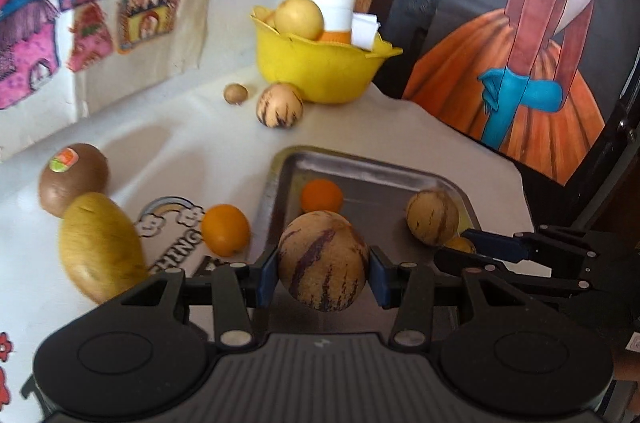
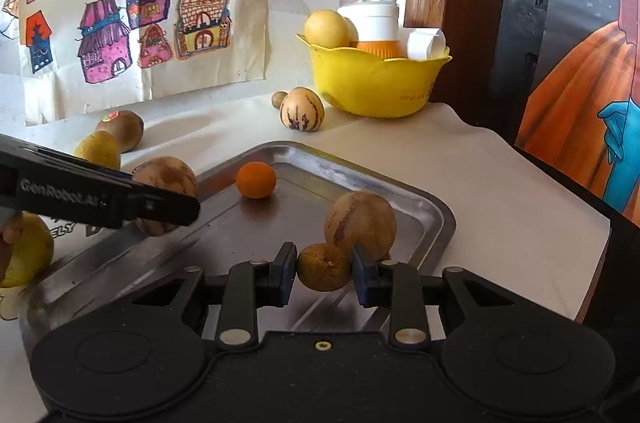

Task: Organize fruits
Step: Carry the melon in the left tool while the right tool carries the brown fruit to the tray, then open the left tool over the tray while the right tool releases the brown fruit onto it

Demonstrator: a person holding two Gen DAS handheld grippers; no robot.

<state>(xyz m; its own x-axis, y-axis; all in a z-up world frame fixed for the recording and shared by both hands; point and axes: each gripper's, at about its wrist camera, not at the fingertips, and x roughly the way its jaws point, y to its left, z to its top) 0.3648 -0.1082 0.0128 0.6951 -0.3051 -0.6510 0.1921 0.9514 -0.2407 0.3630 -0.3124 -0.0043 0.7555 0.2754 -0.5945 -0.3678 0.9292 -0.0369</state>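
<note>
White cloth covers the table (image 1: 168,143): two fruits sit in the tray (image 2: 434,209), the left gripper (image 1: 323,273) clamps a striped melon (image 1: 323,261), the right gripper (image 2: 323,273) pinches a small brown fruit (image 2: 323,267), and several fruits wait outside.

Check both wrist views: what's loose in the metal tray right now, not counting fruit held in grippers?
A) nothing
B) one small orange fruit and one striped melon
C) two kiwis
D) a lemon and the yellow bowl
B: a small orange fruit and a striped melon lie on the metal tray; the kiwis and yellow bowl are on the table.
</note>
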